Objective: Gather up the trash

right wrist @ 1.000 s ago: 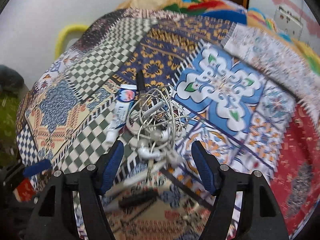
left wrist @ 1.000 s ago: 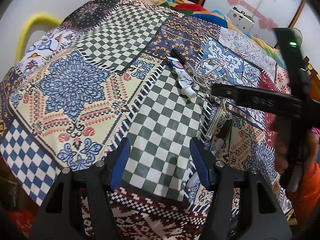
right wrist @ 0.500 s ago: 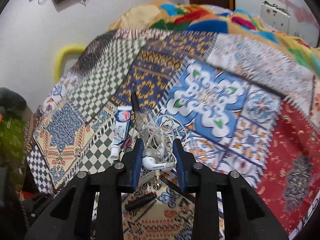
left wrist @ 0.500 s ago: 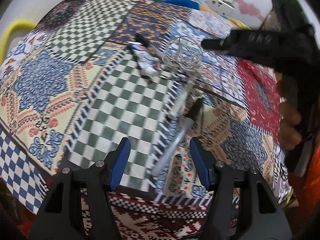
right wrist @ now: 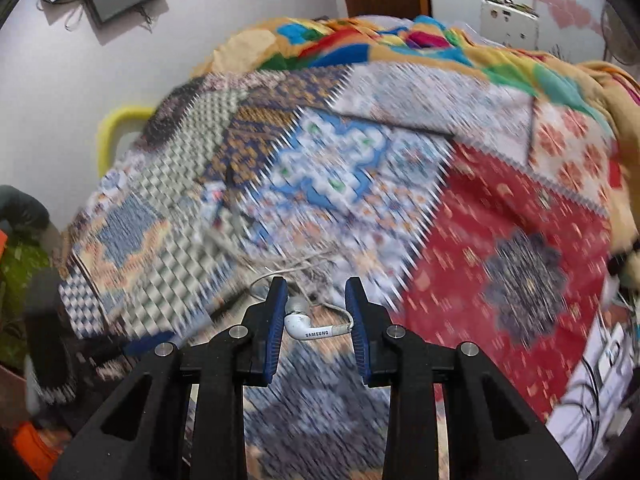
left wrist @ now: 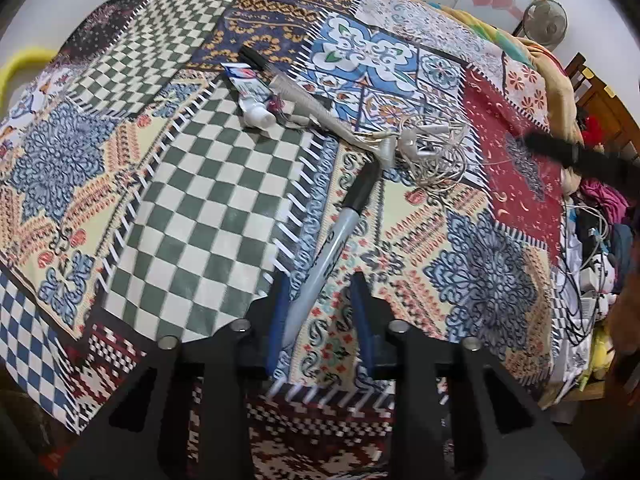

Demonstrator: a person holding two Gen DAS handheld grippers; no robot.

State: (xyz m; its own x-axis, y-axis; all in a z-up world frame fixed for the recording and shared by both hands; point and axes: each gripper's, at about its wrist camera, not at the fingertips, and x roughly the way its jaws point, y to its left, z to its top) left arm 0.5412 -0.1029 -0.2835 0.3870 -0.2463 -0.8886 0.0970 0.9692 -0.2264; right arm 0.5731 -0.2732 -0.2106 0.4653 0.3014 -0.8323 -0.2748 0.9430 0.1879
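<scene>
The left wrist view shows sharply what the right wrist view blurs: a patchwork bedspread [left wrist: 208,208] carrying a white toothpaste tube with a blue label [left wrist: 250,94], a grey marker pen with a black cap [left wrist: 334,240] and a tangle of white earphone cables [left wrist: 430,148]. The marker's barrel lies between the blue pads of the left gripper [left wrist: 320,312], close to the left pad; whether they touch it cannot be told. The right wrist view alone shows the right gripper [right wrist: 318,320] clamped on a white Samsung earbud [right wrist: 308,326], its cable trailing to the blurred bedspread.
</scene>
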